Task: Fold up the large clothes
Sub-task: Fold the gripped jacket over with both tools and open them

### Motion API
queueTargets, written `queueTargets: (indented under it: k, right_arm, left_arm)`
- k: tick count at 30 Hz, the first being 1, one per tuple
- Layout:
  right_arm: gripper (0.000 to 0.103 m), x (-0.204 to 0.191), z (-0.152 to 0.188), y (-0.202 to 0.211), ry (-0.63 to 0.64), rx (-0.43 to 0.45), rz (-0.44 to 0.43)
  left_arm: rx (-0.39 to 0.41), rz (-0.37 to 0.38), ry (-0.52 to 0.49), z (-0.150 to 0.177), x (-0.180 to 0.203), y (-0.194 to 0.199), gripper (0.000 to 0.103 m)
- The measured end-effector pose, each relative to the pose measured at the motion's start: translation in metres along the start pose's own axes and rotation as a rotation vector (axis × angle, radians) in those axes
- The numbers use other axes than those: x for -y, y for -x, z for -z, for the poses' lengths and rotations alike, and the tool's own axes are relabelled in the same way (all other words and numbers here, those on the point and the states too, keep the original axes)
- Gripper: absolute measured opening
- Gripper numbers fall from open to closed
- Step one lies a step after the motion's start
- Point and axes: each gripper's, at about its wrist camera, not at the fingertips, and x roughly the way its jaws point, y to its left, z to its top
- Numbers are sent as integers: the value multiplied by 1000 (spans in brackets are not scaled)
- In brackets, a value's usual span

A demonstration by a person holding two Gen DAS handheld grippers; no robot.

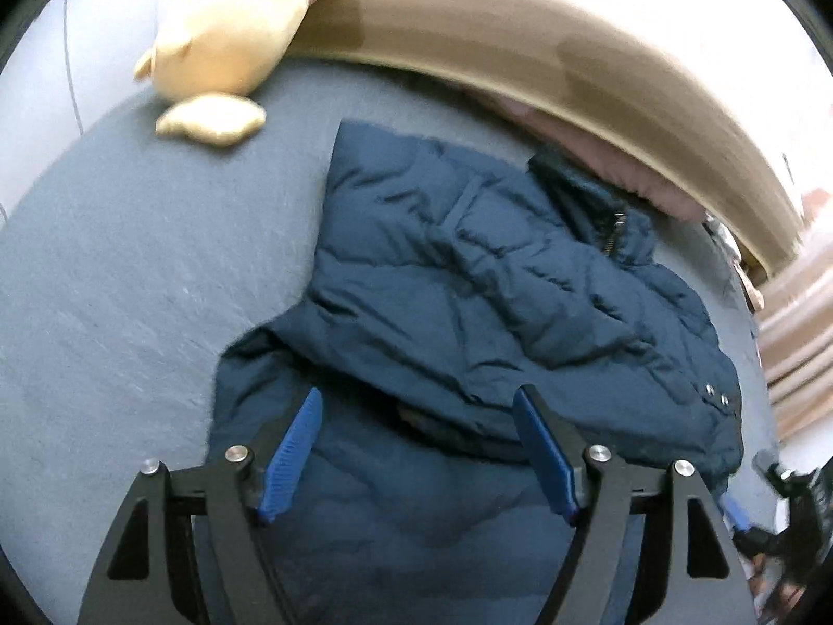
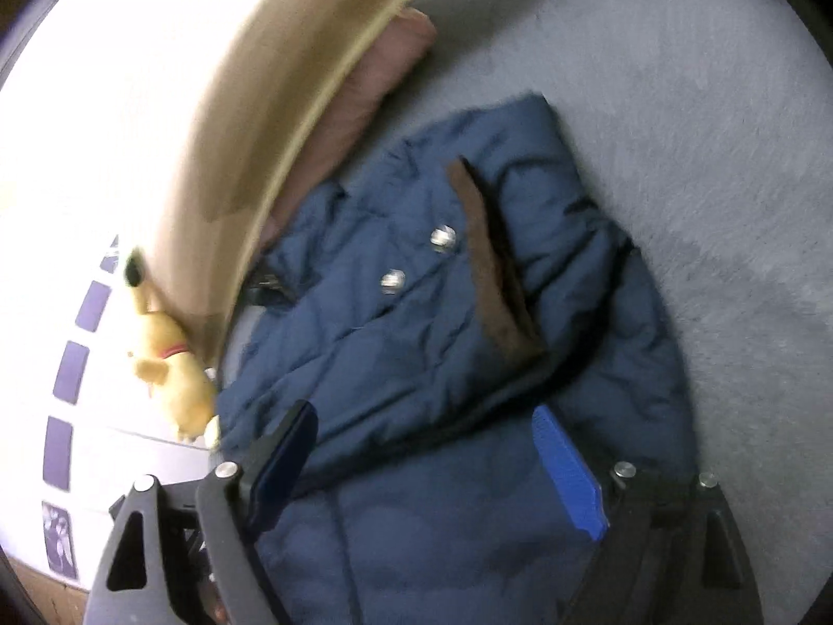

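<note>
A navy quilted puffer jacket [image 1: 468,271] lies bunched and partly folded over itself on a grey bed cover [image 1: 130,260]. Its collar with a zipper [image 1: 598,198] points toward the headboard. In the right wrist view the jacket [image 2: 416,312] shows two metal snaps [image 2: 442,237] and a brown lining strip [image 2: 489,271]. My left gripper [image 1: 419,396] hovers over the jacket's near folded edge, open, with nothing pinched between its blue pads. My right gripper [image 2: 424,411] is also open above the near part of the jacket, and its pads do not press on the fabric.
A yellow plush toy [image 1: 229,26] lies at the far left of the bed, against the wooden headboard [image 1: 520,52]. A pink pillow [image 1: 625,156] sits between the headboard and the jacket's collar. Bare grey cover [image 2: 703,130] stretches to the jacket's sides.
</note>
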Motion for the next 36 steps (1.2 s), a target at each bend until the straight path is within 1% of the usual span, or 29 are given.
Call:
queueTargets:
  k: [2,4,6,7,8,10,11,12,13,15,19,20,22,23,24,26,28,31,34,36]
  right_arm:
    - [87,-16,-4,9,52,25,-6]
    - [87,-34,-9,13,137,65,18]
    - [87,-52,-13,8,221,94,46]
    - [87,-58,-15,8,285,107,72]
    - [87,-67,-16,-4,373,128,133]
    - [87,-70,-15,-20,442,126,235]
    - [87,-64,-17,-47,475,55,319]
    - [87,-61,-17,-64,475,0,365]
    - [87,-54,-17,-77,475,-45,379]
    - [87,-60,-18,-75,491,-23,400]
    - [87,-82,-24,-62,468,63,342]
    - [87,-86,-28,-65,477,73,346]
    - [87,-84,-40,-82,480,47,392]
    - [87,-78,-46,-97,467,3,434]
    - [87,-72,-51,-108,451,-43,435]
    - [87,-77,-53,-105,446,-32,433]
    - [87,-79,-49,-88,452,-7,405]
    - [87,-78,-37,-50,469,19,329]
    - [87,-70,-21,-9,504,51,277]
    - [88,-57,-7,21,507,63,239]
  left_arm:
    - [46,-12,-41,-8,6,7,76]
    - [114,-36,-98,-13,20,15,76]
    - [150,-72,-174,-22,39,8,76]
    - [146,-98,-214,-26,46,-2,76]
    - [135,-133,-238,-28,51,-16,76]
    - [66,-204,-276,-29,55,-45,76]
    - [11,-229,-290,-26,55,-63,77]
    - [6,-231,-294,-23,53,-70,79]
    - [28,-236,-297,-20,52,-70,80]
    - [32,-248,-303,-21,52,-71,80]
    - [38,-234,-307,-20,49,-73,80]
    - [42,-233,-309,-20,48,-73,80]
    - [46,-237,-313,-20,49,-73,81]
    - [47,-237,-313,-20,48,-73,81]
    - [46,-239,-314,-18,50,-72,81]
    - [43,-243,-315,-16,52,-72,82]
    - [44,-233,-313,-17,51,-70,82]
    - [52,-216,-317,-15,47,-59,82]
    - [54,-177,-306,-10,40,-37,82]
    - [61,-152,-305,-1,32,-15,82]
